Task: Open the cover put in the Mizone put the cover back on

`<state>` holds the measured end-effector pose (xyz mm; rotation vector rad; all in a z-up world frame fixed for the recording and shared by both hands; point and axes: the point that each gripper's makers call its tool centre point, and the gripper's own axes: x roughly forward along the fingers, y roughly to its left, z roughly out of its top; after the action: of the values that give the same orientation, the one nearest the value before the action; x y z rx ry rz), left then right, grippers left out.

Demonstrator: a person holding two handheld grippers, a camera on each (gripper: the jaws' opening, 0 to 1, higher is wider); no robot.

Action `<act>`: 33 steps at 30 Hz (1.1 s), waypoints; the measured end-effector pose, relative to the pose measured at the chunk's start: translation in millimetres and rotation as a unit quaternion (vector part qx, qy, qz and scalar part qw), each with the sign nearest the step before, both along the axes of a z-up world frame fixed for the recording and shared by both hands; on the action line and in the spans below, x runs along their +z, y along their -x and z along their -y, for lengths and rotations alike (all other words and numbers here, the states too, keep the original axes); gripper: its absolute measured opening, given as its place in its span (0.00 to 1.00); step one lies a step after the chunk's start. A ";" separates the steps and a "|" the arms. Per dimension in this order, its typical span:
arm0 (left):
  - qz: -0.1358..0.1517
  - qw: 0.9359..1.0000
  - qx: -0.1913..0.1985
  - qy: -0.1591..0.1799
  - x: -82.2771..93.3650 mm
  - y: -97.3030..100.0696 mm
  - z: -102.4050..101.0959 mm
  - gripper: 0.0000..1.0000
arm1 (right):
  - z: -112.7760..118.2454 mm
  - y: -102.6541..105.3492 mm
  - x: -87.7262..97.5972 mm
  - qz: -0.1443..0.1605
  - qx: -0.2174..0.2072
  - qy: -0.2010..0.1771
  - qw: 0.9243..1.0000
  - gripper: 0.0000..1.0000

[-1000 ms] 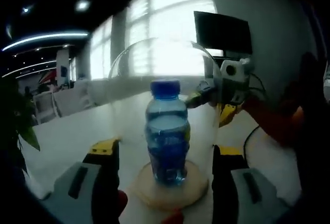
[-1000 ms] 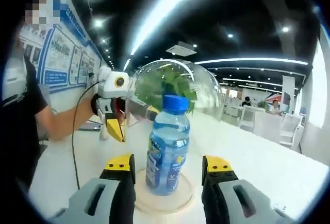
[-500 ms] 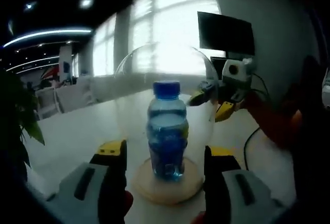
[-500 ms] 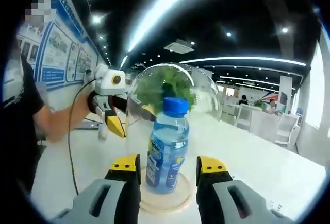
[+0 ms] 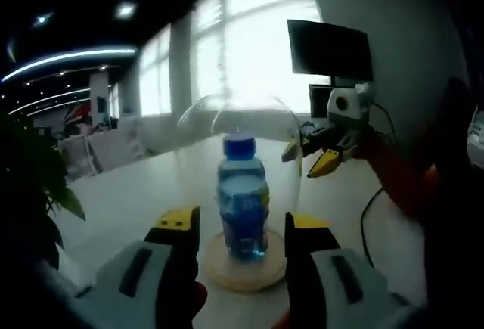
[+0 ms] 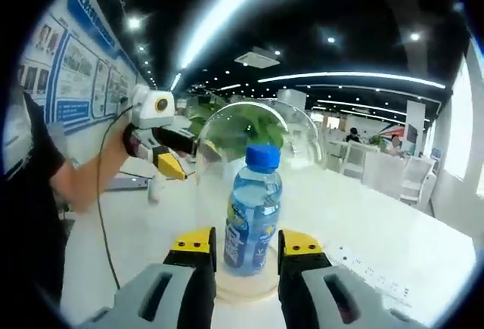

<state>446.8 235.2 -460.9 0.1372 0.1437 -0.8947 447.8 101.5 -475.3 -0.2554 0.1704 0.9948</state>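
A clear Mizone bottle [image 5: 243, 200] with a blue cap stands on a round wooden base [image 5: 242, 270]. A glass dome cover [image 5: 198, 147] stands over it, rim down at the base. In the left gripper view my left gripper [image 5: 240, 225] is open, short of the base, nothing between its jaws. My right gripper [image 5: 306, 156] hovers just right of the dome, apart from it. In the right gripper view the bottle [image 6: 253, 209] sits under the dome [image 6: 213, 155] on the base [image 6: 243, 290]. My right gripper [image 6: 246, 243] is open and my left gripper [image 6: 168, 164] is off the dome's left side.
A long white table [image 6: 378, 223] carries everything. A dark monitor [image 5: 329, 48] stands behind, and plant leaves [image 5: 41, 185] are at the left. A person's arm [image 5: 401, 178] and a cable [image 5: 364, 219] are on the right. A power strip [image 6: 355, 257] lies on the table.
Both cameras have drawn back from the dome, so bottle and cover look smaller. Each gripper's jaws have narrowed. The right gripper, earlier against the dome's side, now stands apart from it.
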 end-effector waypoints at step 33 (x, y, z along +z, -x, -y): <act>0.070 0.991 0.084 0.082 23.8 37.5 -28.7 0.04 | 20.7 31.0 17.1 0.080 -0.104 -0.041 0.991 0.00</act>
<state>409.3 263.8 -437.1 0.0336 -0.0480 -0.7221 416.8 80.8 -458.3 -0.2368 0.0091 0.7692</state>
